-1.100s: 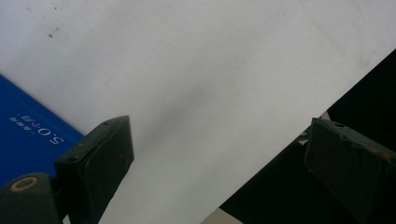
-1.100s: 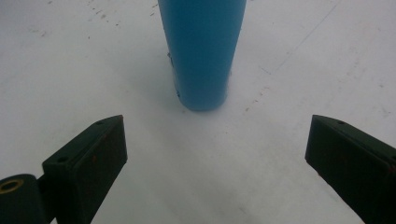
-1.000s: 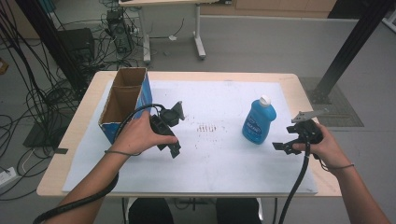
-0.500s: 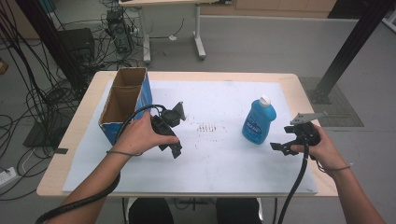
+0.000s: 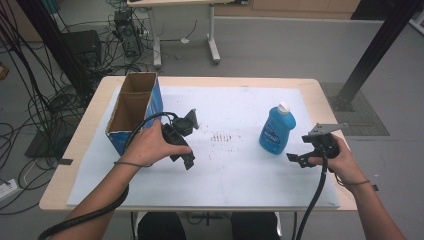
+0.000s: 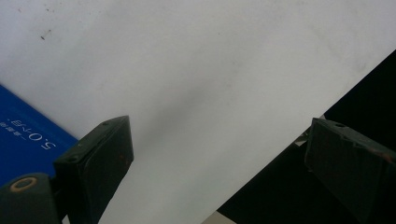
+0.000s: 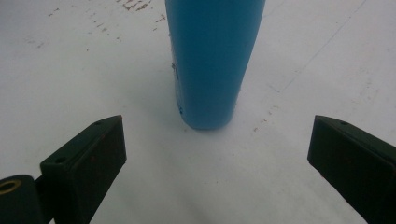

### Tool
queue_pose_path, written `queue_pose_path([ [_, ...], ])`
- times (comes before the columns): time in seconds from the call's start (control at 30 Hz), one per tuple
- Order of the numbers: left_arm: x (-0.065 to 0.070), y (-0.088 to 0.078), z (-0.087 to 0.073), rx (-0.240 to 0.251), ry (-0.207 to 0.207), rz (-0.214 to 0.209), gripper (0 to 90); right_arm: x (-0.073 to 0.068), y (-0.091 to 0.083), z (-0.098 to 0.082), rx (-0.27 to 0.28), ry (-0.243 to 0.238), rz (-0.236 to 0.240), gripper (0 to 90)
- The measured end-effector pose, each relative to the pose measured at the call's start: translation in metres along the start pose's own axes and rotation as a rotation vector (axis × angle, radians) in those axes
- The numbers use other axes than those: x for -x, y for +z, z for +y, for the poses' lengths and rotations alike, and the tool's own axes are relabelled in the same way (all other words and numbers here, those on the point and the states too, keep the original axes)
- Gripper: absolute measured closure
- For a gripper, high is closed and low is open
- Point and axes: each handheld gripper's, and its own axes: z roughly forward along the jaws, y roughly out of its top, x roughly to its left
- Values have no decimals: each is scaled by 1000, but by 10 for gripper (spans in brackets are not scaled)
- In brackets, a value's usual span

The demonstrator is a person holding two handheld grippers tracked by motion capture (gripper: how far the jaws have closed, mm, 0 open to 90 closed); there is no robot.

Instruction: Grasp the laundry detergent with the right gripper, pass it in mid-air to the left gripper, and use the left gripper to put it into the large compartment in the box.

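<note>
While the right claw (image 5: pixel 299 159) hangs low at the right of the high view, its jaws spread wide and holding nothing, the blue bottle (image 5: pixel 276 129) stands upright just to its upper left, near but not touching. From the right gripper view the bottle (image 7: pixel 214 60) sits dead ahead at frame centre, its long axis vertical, squarely between the lines of the two jaws, so a straight push forward looks like all the grasp needs. Nothing lies between them on the white worktop (image 5: pixel 240 170). The left claw (image 5: pixel 189 141), also spread and empty, rests at centre left beside the cardboard box (image 5: pixel 131 112), well apart from the bottle.
</note>
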Motion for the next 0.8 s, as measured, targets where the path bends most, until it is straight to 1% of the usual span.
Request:
queue_pose_path([
  [0.2, 1, 1, 0, -5, 1, 2, 82, 0, 2, -5, 20, 1, -1, 44],
  [0.3, 0, 2, 0, -5, -1, 1, 82, 0, 3, -10, 43, 8, -3, 44],
  [0.43, 1, 2, 0, -8, -5, 3, 82, -2, 5, -17, 79, 2, -8, 45],
  [0.6, 0, 1, 0, -3, -3, 3, 82, -3, 7, -20, 95, 3, -13, 45],
  [0.8, 0, 2, 0, -8, -3, 1, 82, -4, 10, -25, 129, 3, -17, 44],
])
